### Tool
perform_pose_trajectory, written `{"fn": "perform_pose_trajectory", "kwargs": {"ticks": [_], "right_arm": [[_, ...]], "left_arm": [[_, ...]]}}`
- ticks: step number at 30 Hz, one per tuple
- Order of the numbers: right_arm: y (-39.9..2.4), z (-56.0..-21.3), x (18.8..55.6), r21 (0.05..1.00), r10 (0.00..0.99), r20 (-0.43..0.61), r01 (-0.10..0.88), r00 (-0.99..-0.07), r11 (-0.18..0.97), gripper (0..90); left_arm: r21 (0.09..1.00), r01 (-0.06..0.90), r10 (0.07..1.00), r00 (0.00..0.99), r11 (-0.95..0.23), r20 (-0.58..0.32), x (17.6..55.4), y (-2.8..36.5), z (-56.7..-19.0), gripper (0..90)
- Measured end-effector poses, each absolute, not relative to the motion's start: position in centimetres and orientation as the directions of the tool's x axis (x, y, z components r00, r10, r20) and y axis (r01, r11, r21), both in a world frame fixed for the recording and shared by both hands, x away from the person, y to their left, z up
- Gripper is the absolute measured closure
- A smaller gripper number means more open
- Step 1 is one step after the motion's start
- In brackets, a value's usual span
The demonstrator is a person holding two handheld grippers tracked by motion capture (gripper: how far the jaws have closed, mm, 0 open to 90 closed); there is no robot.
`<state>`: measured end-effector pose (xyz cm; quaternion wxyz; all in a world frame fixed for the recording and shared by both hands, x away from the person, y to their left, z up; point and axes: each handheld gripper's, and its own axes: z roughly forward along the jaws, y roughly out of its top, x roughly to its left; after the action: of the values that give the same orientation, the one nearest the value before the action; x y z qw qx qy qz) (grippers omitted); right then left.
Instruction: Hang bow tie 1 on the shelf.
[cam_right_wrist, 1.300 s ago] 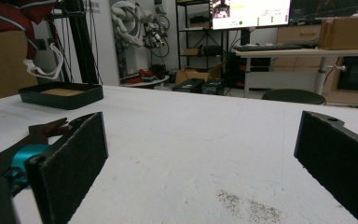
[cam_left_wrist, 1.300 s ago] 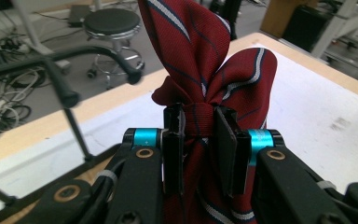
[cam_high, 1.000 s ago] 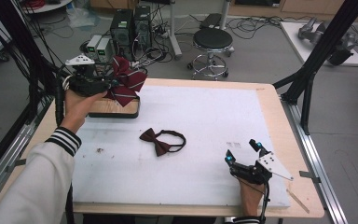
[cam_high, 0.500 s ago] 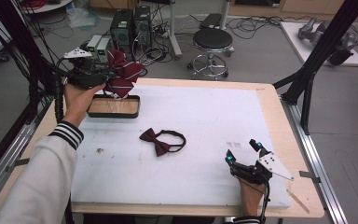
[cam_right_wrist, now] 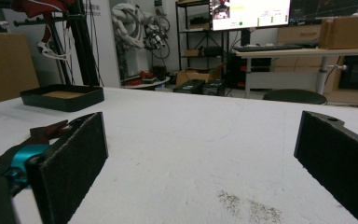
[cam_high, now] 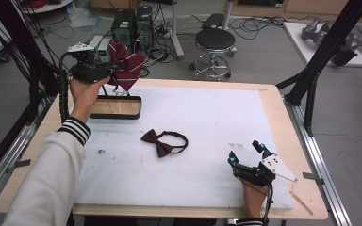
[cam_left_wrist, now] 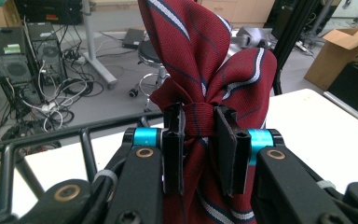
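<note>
A white-topped table (cam_high: 217, 113) carries a black tray (cam_high: 116, 107) at its far left; above the tray the left gripper (cam_left_wrist: 199, 140) holds a striped red bow tie (cam_left_wrist: 205, 70) aloft, clamped at its knot, while the right gripper (cam_high: 245, 153) rests with jaws wide apart, near a plain dark bow tie (cam_high: 162, 141)

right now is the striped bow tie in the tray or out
Out: the striped bow tie is held above the tray, pinched by the left gripper.
</note>
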<state>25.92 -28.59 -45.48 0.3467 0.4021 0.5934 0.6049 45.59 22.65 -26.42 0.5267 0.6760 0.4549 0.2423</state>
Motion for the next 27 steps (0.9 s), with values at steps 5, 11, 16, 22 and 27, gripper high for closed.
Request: {"fn": "perform_pose_trajectory", "kwargs": {"ticks": [5,11,16,22,27], "right_arm": [[-28.6,-45.5,25.9,0.997,0.897,0.075,0.058,-0.436,-0.055,1.8],[-28.6,-45.5,25.9,0.997,0.897,0.075,0.058,-0.435,-0.055,1.7],[-28.6,-45.5,25.9,0.997,0.897,0.073,0.057,-0.436,-0.053,1.7],[-28.5,-45.5,25.9,0.997,0.898,0.072,0.056,-0.435,-0.052,1.7],[-28.6,-45.5,25.9,0.997,0.897,0.068,0.052,-0.436,-0.051,1.7]], "left_arm": [[0.934,0.355,0.864,0.478,-0.025,-0.159,45.9,21.8,-26.3,73.8],[0.932,0.362,0.847,0.5,-0.017,-0.179,46.0,20.7,-26.1,73.8],[0.93,0.367,0.841,0.508,-0.017,-0.185,45.9,20.2,-25.9,73.8],[0.928,0.373,0.836,0.512,-0.01,-0.197,46.2,19.3,-26.1,73.8],[0.928,0.372,0.83,0.52,-0.007,-0.202,46.6,18.7,-26.0,73.8]]}}
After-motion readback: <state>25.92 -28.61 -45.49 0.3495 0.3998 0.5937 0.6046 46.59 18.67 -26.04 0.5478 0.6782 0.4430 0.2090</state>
